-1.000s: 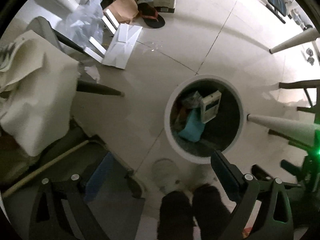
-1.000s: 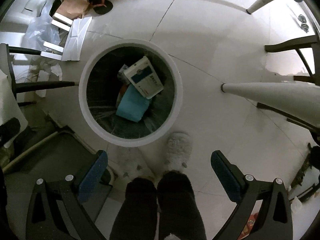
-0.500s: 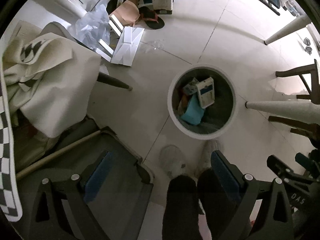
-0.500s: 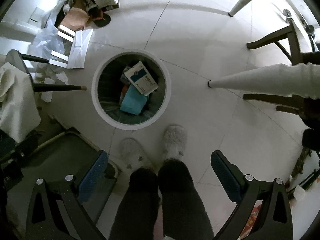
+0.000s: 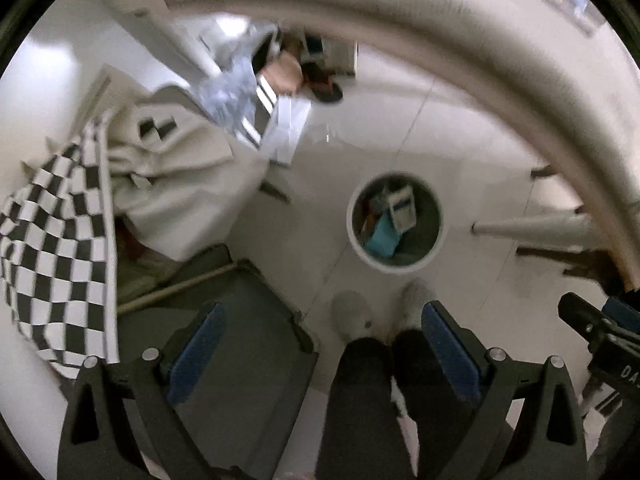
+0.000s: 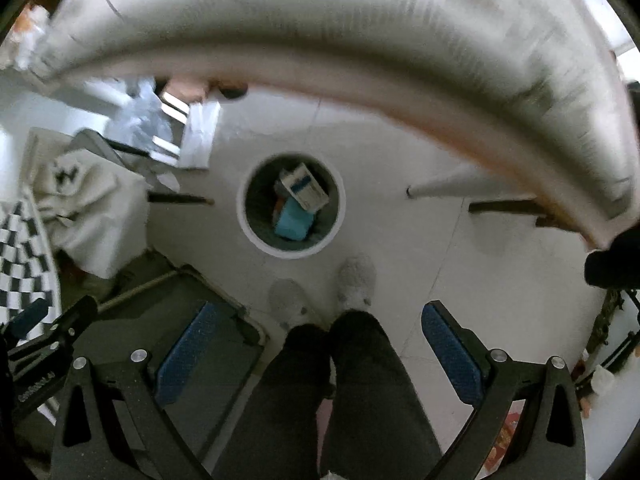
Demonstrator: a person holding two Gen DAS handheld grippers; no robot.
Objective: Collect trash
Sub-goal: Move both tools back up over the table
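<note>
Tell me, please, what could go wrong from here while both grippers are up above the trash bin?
1. The table edge sweeps blurred and close across both views; a gripper could knock it on the way up.
2. Both the left gripper and the right gripper are open and empty, so no trash is in hand.
3. The chair and the draped cloth crowd the person's feet beside the bin; a step could snag.
</note>
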